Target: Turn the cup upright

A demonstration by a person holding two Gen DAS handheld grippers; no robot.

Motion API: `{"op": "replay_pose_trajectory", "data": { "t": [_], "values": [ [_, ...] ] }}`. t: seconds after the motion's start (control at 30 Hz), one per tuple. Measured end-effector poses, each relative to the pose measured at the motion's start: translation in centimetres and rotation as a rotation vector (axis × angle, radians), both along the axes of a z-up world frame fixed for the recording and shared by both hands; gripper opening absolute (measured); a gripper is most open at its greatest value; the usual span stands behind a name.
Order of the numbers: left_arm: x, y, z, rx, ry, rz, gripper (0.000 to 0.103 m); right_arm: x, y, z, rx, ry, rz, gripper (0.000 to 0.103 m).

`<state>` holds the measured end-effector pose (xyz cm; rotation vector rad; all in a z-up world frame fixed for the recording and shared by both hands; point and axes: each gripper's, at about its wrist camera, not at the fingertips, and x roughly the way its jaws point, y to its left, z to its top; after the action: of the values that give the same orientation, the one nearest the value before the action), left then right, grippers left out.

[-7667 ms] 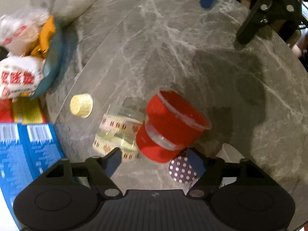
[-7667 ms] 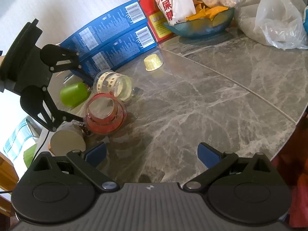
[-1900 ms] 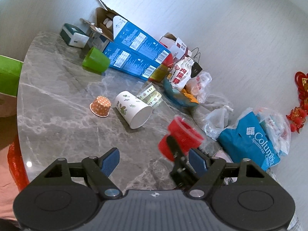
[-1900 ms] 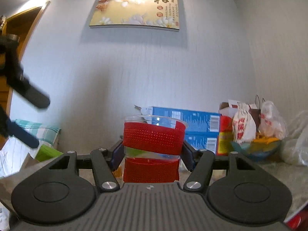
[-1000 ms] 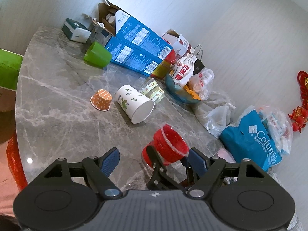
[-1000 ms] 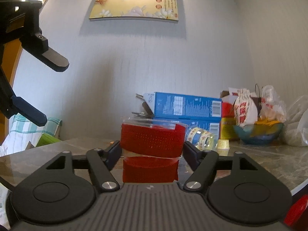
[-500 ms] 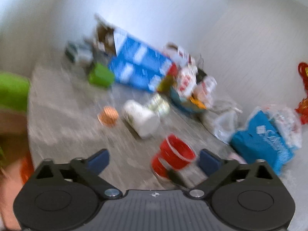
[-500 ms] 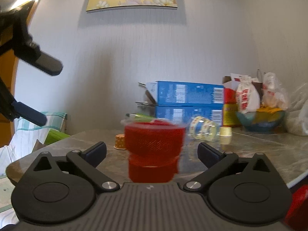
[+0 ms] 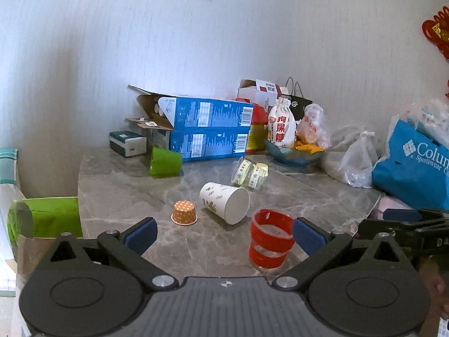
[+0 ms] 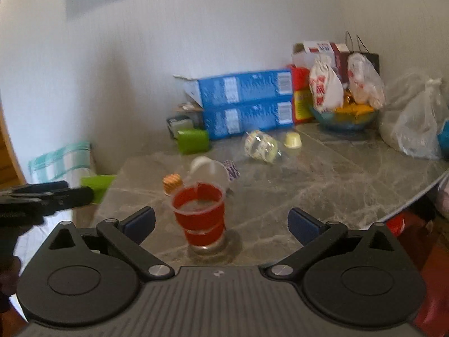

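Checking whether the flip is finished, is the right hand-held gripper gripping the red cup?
No, the right hand-held gripper is open, both fingers apart from the red cup, which stands upright on the table.

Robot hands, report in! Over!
Left gripper open, right gripper open, both empty. Red cup upright on table, mouth up. Nothing blocking.

White cup (image 10: 207,168) (blurred) sits partly hidden behind red cup (image 10: 199,214).

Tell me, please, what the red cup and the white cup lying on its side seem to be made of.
Red cup: probably clear, glossy plastic with red textured bands; the table shows through the gap between them.
White cup: likely matte paper; opaque, with small printed leaves.
Both grippers, left and right, are open.
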<state>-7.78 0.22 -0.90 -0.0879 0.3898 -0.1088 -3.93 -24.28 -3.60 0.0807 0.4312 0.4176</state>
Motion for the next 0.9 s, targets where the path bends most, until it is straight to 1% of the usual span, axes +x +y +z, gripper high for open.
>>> {"op": "replay_pose_trajectory", "data": {
  "t": [0.17,0.3,0.37,0.63,0.9],
  "values": [
    [0.3,-0.8,0.8,-0.036,0.039,0.019,0.103,-0.4,0.3,1.0,-0.037,0.021,0.016,0.102],
    [0.8,-1.8,0.6,-0.001,0.05,0.028,0.103,0.5,-0.4,0.8,-0.018,0.053,0.01,0.102],
    [1.0,-2.2,0.5,0.002,0.059,0.026,0.103,1.1,-0.6,0.4,-0.012,0.072,0.008,0.102],
    [1.2,-3.1,-0.1,0.027,0.099,0.032,0.103,1.3,-0.6,-0.1,-0.006,0.09,0.028,0.102],
    [0.9,-3.1,-0.2,0.032,0.106,0.05,0.103,1.1,-0.4,-0.3,-0.028,0.091,0.049,0.102]
  ]
}}
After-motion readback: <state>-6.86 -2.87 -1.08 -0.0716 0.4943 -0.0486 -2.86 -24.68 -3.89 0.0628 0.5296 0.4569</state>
